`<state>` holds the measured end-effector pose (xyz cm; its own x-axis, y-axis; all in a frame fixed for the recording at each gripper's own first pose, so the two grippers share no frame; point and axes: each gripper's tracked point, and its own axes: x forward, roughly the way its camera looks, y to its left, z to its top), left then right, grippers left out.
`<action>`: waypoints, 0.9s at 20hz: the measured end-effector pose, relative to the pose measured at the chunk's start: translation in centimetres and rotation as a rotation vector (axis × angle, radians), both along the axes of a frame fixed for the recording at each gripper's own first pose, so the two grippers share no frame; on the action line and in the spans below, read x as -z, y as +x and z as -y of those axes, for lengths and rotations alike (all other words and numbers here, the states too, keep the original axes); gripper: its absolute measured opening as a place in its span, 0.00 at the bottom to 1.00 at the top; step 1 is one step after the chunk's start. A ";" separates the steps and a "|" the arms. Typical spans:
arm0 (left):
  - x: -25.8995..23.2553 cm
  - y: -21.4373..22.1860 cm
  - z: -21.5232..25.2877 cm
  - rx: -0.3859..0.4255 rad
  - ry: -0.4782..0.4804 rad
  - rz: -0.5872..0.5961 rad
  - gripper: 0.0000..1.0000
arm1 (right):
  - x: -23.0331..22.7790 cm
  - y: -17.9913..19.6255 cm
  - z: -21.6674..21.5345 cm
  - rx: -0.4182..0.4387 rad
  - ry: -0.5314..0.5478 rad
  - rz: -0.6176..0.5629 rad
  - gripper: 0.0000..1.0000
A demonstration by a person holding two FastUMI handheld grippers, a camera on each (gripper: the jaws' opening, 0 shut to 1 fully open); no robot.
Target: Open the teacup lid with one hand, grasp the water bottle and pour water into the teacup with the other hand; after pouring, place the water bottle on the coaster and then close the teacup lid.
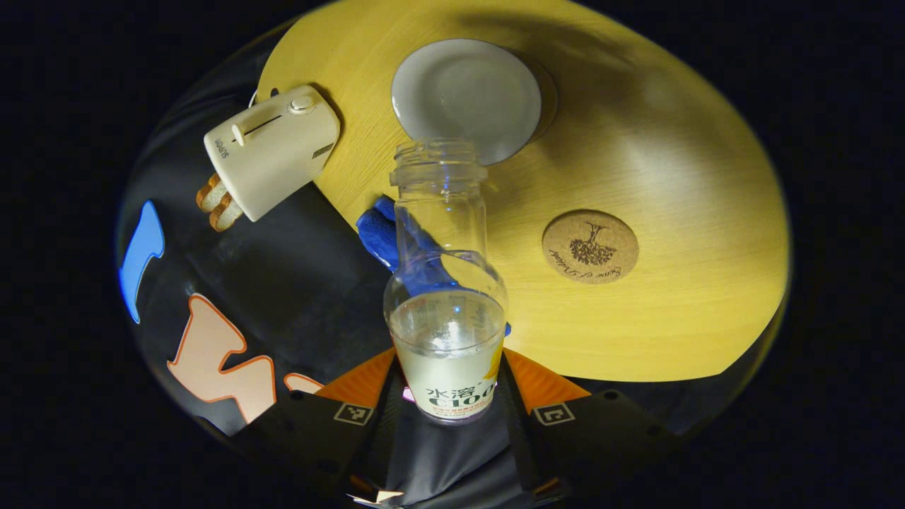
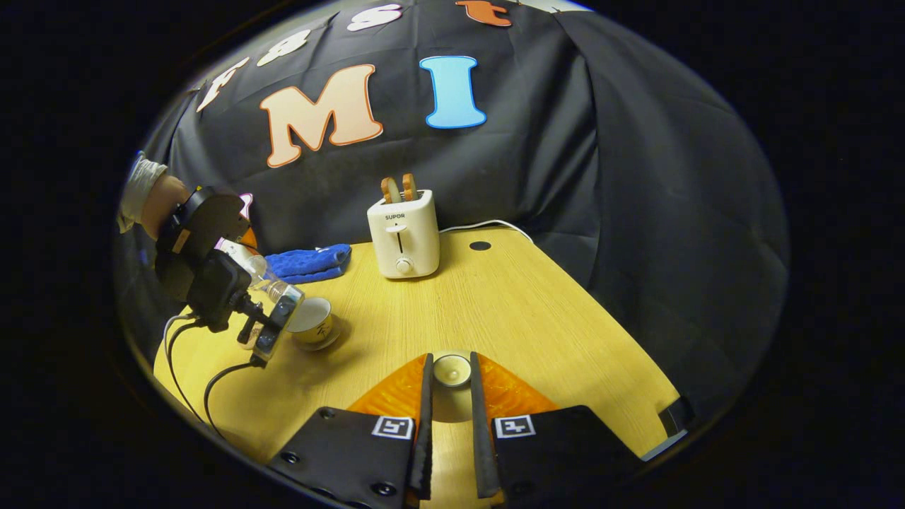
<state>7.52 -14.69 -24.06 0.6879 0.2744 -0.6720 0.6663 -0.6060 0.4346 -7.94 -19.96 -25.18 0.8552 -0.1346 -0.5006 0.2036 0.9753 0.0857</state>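
Observation:
My left gripper is shut on a clear water bottle, which is tilted with its open mouth at the rim of the pale teacup. Water lies in the bottle's lower part near my fingers, and I see no stream. In the right gripper view the same bottle leans over the open teacup, held by the left gripper. My right gripper is shut on the small round teacup lid, just above the table. A cork coaster lies bare to the right of the bottle.
A cream toaster with two bread slices stands at the back of the wooden table. A folded blue cloth lies beside it. Black cables trail from the left gripper. The table's right edge runs close to the right gripper.

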 end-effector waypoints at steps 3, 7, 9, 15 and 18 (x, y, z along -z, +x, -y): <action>1.4 -0.5 -0.3 -0.042 -0.095 -0.009 0.67 | -0.4 -0.1 -0.3 -0.013 -0.013 -0.009 0.28; 3.5 -1.8 -0.6 -0.112 -0.266 -0.032 0.65 | -1.2 0.4 -1.4 -0.041 -0.020 -0.013 0.28; 4.5 -2.8 -0.9 -0.171 -0.366 -0.041 0.67 | -1.8 0.8 -2.1 -0.055 -0.026 -0.011 0.28; 6.4 -4.9 -1.5 -0.334 -0.664 -0.065 0.66 | -3.2 2.2 -4.8 -0.102 -0.048 -0.008 0.28; 5.9 -4.7 -0.5 -0.391 -0.881 0.000 0.66 | -3.3 2.6 -6.0 -0.124 -0.055 -0.025 0.28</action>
